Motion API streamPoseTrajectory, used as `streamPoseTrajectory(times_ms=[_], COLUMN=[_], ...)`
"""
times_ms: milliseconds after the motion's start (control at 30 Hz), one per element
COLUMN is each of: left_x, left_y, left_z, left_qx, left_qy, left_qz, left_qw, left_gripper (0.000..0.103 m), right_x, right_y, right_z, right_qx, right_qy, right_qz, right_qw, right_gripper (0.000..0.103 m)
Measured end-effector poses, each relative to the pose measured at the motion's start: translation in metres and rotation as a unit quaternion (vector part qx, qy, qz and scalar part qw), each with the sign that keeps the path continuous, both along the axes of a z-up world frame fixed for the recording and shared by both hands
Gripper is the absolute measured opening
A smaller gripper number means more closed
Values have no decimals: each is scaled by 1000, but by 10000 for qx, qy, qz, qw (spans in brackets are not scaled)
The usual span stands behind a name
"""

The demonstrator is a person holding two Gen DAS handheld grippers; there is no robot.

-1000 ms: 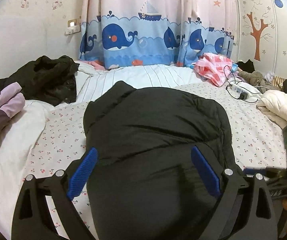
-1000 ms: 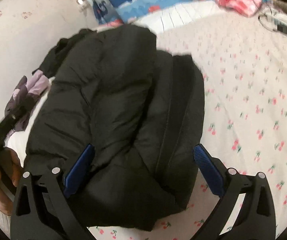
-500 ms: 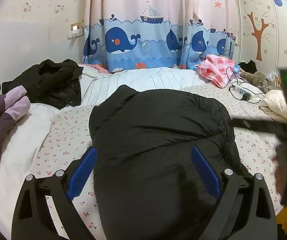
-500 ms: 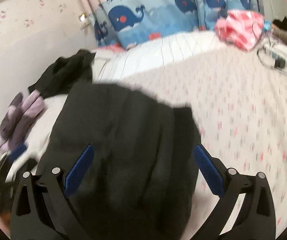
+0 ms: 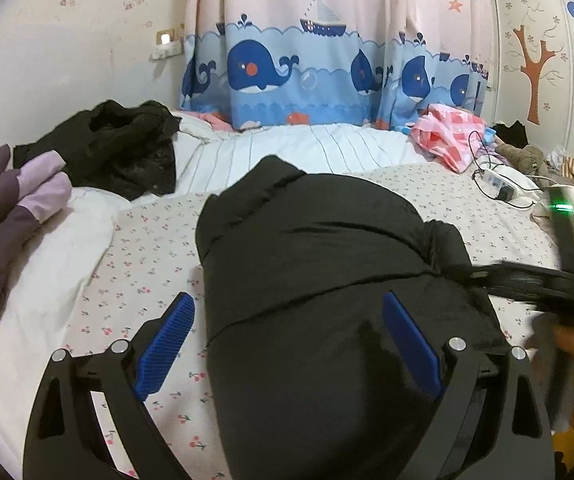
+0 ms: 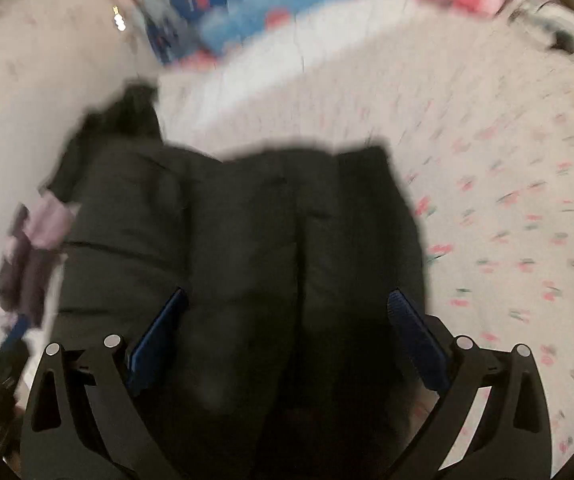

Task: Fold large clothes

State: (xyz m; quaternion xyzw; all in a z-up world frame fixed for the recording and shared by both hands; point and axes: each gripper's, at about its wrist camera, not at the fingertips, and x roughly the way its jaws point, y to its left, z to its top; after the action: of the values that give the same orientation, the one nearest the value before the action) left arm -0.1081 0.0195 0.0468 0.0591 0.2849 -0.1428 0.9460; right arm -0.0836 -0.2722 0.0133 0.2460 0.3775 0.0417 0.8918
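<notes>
Left wrist view: my left gripper (image 5: 287,344) hangs with its jaws spread wide and nothing between the blue pads (image 5: 165,346). The black jacket (image 5: 327,280) lies folded into a thick bundle on the bed (image 5: 139,248), in the middle of the cherry-print sheet, running away from me toward the whale curtain (image 5: 307,72). One pad sits over the sheet just left of the jacket, the other over the jacket itself; I cannot tell whether either touches. My right gripper (image 5: 535,280) comes in from the right edge, blurred, its tip at the jacket's right side. A black garment (image 5: 119,148) and a purple one (image 5: 11,208) lie to the far left, a pink checked cloth (image 5: 447,136) and a power strip (image 5: 499,184) at the far right.

Right wrist view: this one is badly smeared. My right gripper (image 6: 287,332) is also wide open, holding nothing, with the jacket (image 6: 247,240) spread beneath and between its pads. The sheet (image 6: 507,200) shows to the right, the purple garment (image 6: 35,240) to the left.
</notes>
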Motion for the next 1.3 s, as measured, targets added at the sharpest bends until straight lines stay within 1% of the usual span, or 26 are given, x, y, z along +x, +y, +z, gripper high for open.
streamPoseTrajectory(times_ms=[33,67,100,133,167,233,300,333,367,400,433,467,500,533,600,633,700,733,800,867,933,967,1067,1133,1233,1300], left_x=[-3,-5,-7,-8,-9,-14,-19,-22,-25,-29,-30,-32,-33,-34,-35,-36,-41,-42,-45,-41,-37,-37,-38,-39,-40,-40], left_y=[0,2,2,2,3,5,7,9,9,10,10,10,11,12,16,18,21,22,23,25,24,22,14,9,7,8], left_z=[1,3,4,5,6,6,8,9,10,11,12,12,13,13,14,14,15,15,14,10,7,7,11,11,9,8], left_qx=[12,23,26,26,31,47,55,74,97,146,188,209,211,197,120,98,89,101,88,9,-81,-101,18,133,258,247], left_qy=[-38,-87,-116,-133,-146,-143,-160,-189,-230,-296,-323,-332,-324,-310,-256,-238,-221,-230,-207,-31,160,188,80,14,49,95], left_qz=[2,0,1,4,10,34,59,65,80,101,107,108,128,158,235,281,390,446,523,622,674,685,700,661,628,645], left_qw=[10000,10000,9999,9999,9999,9999,9998,9998,9997,9994,9992,9992,9992,9992,9993,9993,9990,9987,9984,9981,9976,9974,9975,9977,9977,9976], left_gripper=[91,91,91,91,91,91,92,95,96,96,96,96,96,96,96,96,96,96,96,96,96,96,96,96,96,96], right_x=[-12,-14,-12,-12,-15,-25,-41,-51,-60,-65,-69,-67,-64,-61,-62,-63,-70,-75,-82,-84,-73,-67,-46,-37,-30,-30], right_y=[4,11,21,26,24,19,22,28,36,44,54,67,77,82,77,75,67,63,61,65,71,76,92,101,93,89], right_z=[-2,-11,-24,-33,-32,-15,8,22,31,36,35,25,10,-5,-19,-17,-2,8,33,61,80,83,74,54,23,20], right_qx=[-164,-313,-460,-470,-511,-663,-797,-915,-1032,-1119,-1267,-1418,-1523,-1511,-1241,-1216,-1237,-1252,-1303,-1490,-1630,-1696,-1765,-1746,-1475,-1318], right_qy=[46,297,649,867,911,793,371,124,-69,-142,-97,179,588,914,1175,1220,1151,1045,678,267,-32,-66,-19,99,361,484], right_qz=[-17,165,487,711,632,355,196,196,274,347,500,765,1000,1167,1167,1165,1140,1083,1011,907,922,957,1112,1228,1188,1115], right_qw=[9999,9989,9956,9926,9925,9940,9959,9955,9943,9930,9906,9868,9815,9773,9783,9781,9790,9806,9840,9843,9823,9808,9780,9769,9812,9838], right_gripper=[97,97,97,97,97,97,97,97,97,97,97,97,97,97,97,97,97,97,97,97,97,97,97,97,97,97])
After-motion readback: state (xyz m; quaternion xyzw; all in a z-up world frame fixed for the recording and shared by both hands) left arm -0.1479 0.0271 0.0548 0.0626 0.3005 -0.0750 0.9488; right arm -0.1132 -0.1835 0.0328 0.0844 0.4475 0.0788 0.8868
